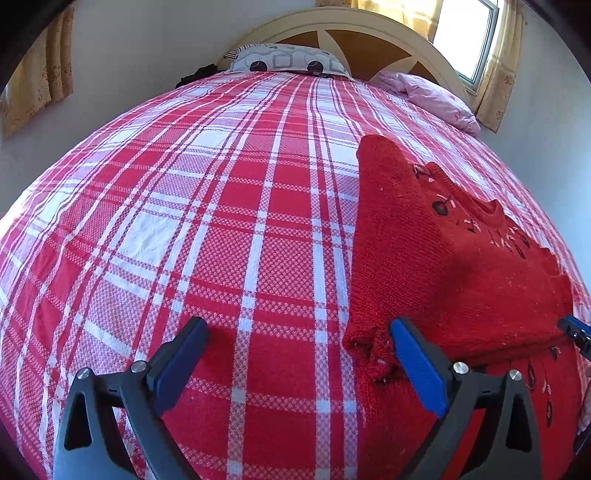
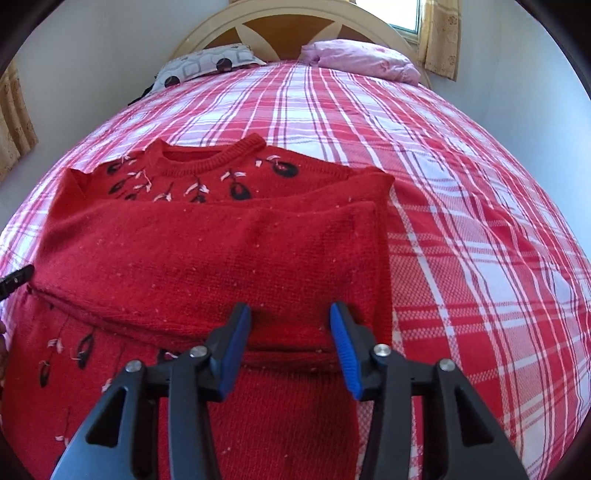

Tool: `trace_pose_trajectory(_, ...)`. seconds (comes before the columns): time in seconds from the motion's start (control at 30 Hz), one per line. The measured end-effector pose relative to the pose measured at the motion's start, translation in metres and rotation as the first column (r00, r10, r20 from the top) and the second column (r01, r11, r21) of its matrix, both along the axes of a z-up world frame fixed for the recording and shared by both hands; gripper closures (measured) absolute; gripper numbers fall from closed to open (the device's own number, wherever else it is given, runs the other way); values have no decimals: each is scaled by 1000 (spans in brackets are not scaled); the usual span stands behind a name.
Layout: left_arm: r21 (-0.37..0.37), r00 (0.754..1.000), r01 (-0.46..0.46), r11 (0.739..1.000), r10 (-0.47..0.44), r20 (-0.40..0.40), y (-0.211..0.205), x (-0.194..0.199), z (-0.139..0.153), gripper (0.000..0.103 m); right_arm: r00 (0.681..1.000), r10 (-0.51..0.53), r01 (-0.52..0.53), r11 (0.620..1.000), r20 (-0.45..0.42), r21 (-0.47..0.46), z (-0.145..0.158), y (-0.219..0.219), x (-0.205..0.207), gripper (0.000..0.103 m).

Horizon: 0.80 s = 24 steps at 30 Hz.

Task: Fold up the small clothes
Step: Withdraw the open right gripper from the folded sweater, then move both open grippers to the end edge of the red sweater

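A red knit sweater with black and pink embroidery lies on the plaid bed, its sleeves folded across the chest. It also shows at the right of the left wrist view. My left gripper is open and empty, its right finger beside the sweater's left folded cuff. My right gripper is open and empty, its jaws just above the folded sleeve's near edge. The right gripper's tip shows at the right edge of the left wrist view, and the left gripper's tip at the left edge of the right wrist view.
The bed has a red and white plaid cover. A patterned pillow and a pink bundle lie by the arched headboard. A curtained window is behind on the right.
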<state>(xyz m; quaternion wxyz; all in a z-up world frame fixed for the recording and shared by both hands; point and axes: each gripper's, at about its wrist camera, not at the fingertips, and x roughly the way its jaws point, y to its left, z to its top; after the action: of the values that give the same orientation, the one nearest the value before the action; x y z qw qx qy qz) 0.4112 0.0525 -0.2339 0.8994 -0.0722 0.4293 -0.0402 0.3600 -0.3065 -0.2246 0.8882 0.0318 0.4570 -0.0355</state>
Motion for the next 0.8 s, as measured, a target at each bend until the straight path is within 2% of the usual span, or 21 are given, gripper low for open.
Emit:
trace_pose_trajectory(0.07,-19,1000,2,1000,-2,-11,6,-8,3,4,1000,9,-9,1000,-1,14,5,-1,-8,55)
trace_pose_trajectory(0.17,60,998,-28,998,31,-48,12,-28,2,4,999,30,-30,999,-22,-17,6,4,-23,54)
trace_pose_trajectory(0.23,44,1000,-17,999,17,-16,15,-48,10,4,999,36,-37,999,-39,-24,6,6,-34,50)
trace_pose_trajectory(0.3,32,1000,8,999,-8,8,15,-70,20,4,998,35,-36,999,-49,-22,4,6,-44,49)
trace_pose_trajectory(0.4,46,999,27,999,-30,44,12,-108,28,4,999,27,-27,999,-27,-23,11,5,-69,49)
trace_pose_trajectory(0.53,93,995,76,993,-82,53,1,-150,28,4,999,26,-27,999,34,24,29,6,-111,50)
trace_pose_trajectory(0.67,75,994,98,992,-101,36,-1,-180,21,4,998,19,-22,998,54,55,36,5,-151,50)
trace_pose_trajectory(0.8,44,996,93,995,-94,12,1,-200,12,4,999,5,-8,997,37,82,29,4,-186,50)
